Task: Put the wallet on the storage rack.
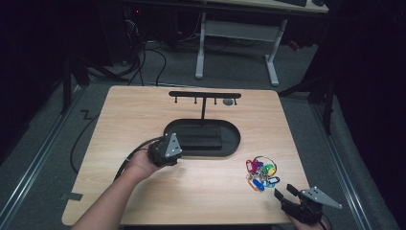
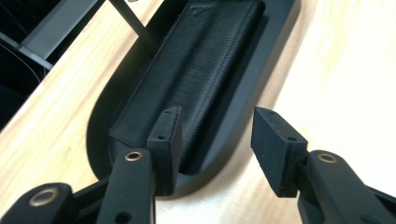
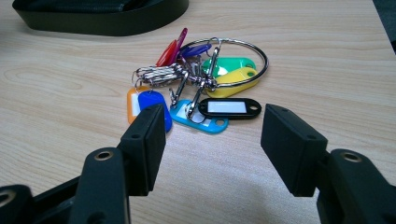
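While the left tool (image 1: 165,152) rests at the near left end of the black tray (image 1: 234,143) in the high view, the right tool (image 1: 287,194) waits at the near right edge of the table (image 1: 143,103), just beside the bunch of key tags (image 1: 261,173). A black rack with little hooks (image 1: 205,95) stands behind the tray. I think the tags are meant to go there, and the grab has not happened yet.

From the left gripper view, the left tool (image 2: 217,133) is spread wide and holds nothing. Its jaws sit over the tray's rim (image 2: 243,102), near a black leather pad (image 2: 196,60) lying inside.

From the right gripper view, the right tool (image 3: 212,135) is spread wide too, and empty. The key tags (image 3: 205,88) lie flat on the table right ahead, close to the jaws. The big metal ring (image 3: 259,53) rests on the far side. Next, the tool should slide forward and pinch the ring or one tag. The tags are tangled and low, so the jaws could push them away.
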The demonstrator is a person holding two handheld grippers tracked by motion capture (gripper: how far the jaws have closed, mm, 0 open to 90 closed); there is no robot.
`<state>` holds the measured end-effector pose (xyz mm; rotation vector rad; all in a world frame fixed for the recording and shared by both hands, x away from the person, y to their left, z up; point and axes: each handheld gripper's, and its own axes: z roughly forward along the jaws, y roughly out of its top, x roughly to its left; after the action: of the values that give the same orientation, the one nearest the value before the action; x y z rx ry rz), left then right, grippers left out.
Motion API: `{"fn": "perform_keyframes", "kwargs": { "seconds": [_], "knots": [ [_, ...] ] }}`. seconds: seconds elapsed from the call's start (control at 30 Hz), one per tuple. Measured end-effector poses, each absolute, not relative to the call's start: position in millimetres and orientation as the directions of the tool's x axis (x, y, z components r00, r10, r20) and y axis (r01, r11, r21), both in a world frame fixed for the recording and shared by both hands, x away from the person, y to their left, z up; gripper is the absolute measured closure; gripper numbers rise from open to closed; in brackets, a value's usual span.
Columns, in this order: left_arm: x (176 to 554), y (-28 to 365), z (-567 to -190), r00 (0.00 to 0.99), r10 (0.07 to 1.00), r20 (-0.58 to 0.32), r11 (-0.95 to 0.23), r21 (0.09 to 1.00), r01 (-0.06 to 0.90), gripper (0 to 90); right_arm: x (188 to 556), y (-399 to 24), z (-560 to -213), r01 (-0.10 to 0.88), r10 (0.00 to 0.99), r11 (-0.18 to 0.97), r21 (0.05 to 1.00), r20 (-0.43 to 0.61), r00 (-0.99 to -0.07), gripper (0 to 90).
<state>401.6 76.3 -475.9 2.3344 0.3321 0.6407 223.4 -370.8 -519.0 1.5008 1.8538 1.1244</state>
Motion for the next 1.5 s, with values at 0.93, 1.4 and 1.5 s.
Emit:
{"fn": "perform_keyframes", "kwargs": {
  "seconds": [0.93, 1.4, 1.5],
  "knots": [
    [306, 138, -501, 0.767, 0.636, 0.085, -0.462, 0.838, 0.291, 43.4, 223, -369, -517, 0.539, 0.953, 0.051, 0.84, 0.12, -0.277, 41.2],
    [296, 154, -515, 0.754, 0.657, 0.023, -0.415, 0.845, 0.336, 35.3, 228, -368, -519, 0.551, 0.958, 0.045, 0.833, 0.12, -0.259, 42.0],
    [297, 155, -516, 0.758, 0.652, 0.02, -0.415, 0.846, 0.335, 35.2, 228, -368, -520, 0.561, 0.961, 0.04, 0.827, 0.123, -0.249, 43.2]
  ]
}}
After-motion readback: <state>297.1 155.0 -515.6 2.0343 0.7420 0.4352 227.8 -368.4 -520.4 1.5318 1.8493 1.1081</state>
